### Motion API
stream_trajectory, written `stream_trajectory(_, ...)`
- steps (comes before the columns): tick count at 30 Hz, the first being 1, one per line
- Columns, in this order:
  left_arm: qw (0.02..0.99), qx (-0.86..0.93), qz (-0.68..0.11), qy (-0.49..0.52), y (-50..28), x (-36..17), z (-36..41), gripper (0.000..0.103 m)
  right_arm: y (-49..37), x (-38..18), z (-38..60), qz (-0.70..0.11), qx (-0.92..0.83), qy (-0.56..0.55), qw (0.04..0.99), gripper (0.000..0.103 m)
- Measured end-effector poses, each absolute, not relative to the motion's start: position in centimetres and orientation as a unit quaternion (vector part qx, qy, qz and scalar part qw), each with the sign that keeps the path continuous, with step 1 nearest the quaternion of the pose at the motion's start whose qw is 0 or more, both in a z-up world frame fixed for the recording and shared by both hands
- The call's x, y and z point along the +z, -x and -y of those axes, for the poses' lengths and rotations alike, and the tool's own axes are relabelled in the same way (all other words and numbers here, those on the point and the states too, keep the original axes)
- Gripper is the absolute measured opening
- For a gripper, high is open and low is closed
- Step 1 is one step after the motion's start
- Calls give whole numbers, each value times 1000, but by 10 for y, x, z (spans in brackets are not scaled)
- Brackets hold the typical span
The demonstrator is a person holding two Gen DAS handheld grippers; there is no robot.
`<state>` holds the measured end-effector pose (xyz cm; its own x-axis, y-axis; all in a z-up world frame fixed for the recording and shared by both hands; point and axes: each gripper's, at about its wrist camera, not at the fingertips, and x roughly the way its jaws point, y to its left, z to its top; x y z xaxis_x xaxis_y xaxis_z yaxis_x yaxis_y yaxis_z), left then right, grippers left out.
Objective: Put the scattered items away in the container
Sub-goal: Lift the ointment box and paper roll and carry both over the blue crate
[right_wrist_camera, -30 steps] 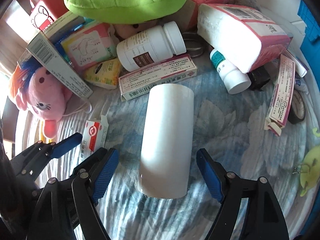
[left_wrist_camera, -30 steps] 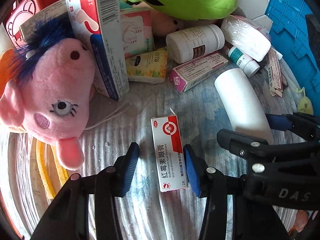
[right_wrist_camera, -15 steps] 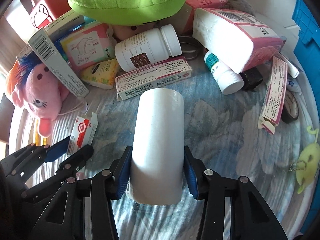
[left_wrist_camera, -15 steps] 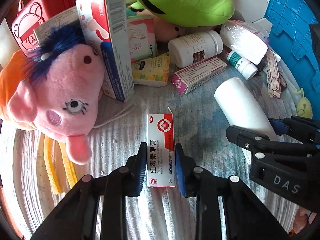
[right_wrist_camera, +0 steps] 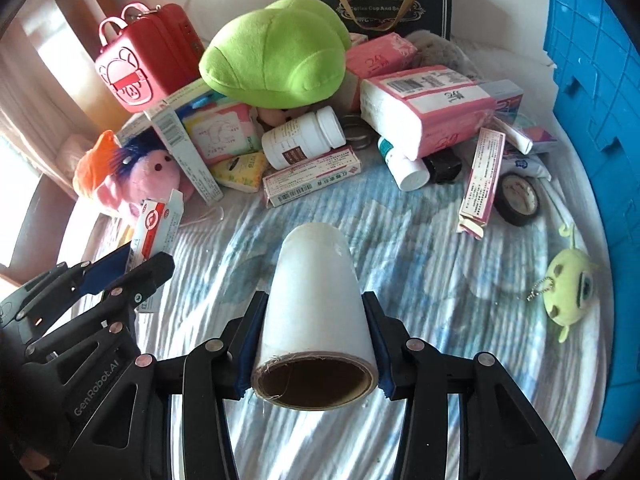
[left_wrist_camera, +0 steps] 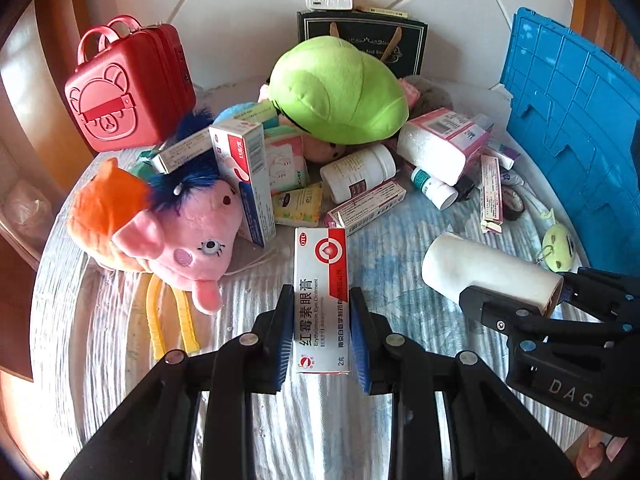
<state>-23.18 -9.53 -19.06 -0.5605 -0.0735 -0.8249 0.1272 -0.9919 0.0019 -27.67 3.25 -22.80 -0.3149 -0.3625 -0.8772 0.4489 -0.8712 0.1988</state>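
Gripping one item each, both grippers are seen raised over the bedspread (left_wrist_camera: 400, 264).

A red-and-white ointment box (left_wrist_camera: 321, 300) is pinched between the pads of the left gripper (left_wrist_camera: 321, 336), its free end pointing to 12 o'clock. A white roll (right_wrist_camera: 316, 304) is clamped lengthwise by the right gripper (right_wrist_camera: 314, 344), its open core facing 6 o'clock. The blue container (right_wrist_camera: 592, 120) is seen at 3 o'clock, the cluttered pile with the green plush (right_wrist_camera: 276, 52) at 12 o'clock.
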Motion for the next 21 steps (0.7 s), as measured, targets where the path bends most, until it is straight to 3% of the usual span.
stream_trajectory(13, 91, -913, -34, -395, 197, -107, 58, 26, 243, -107, -74, -36, -848, -431, 306, 45)
stream_trajectory(21, 56, -938, -17, -341, 179, -59, 44, 26, 218, -55, -99, -25, -883, -374, 284, 46)
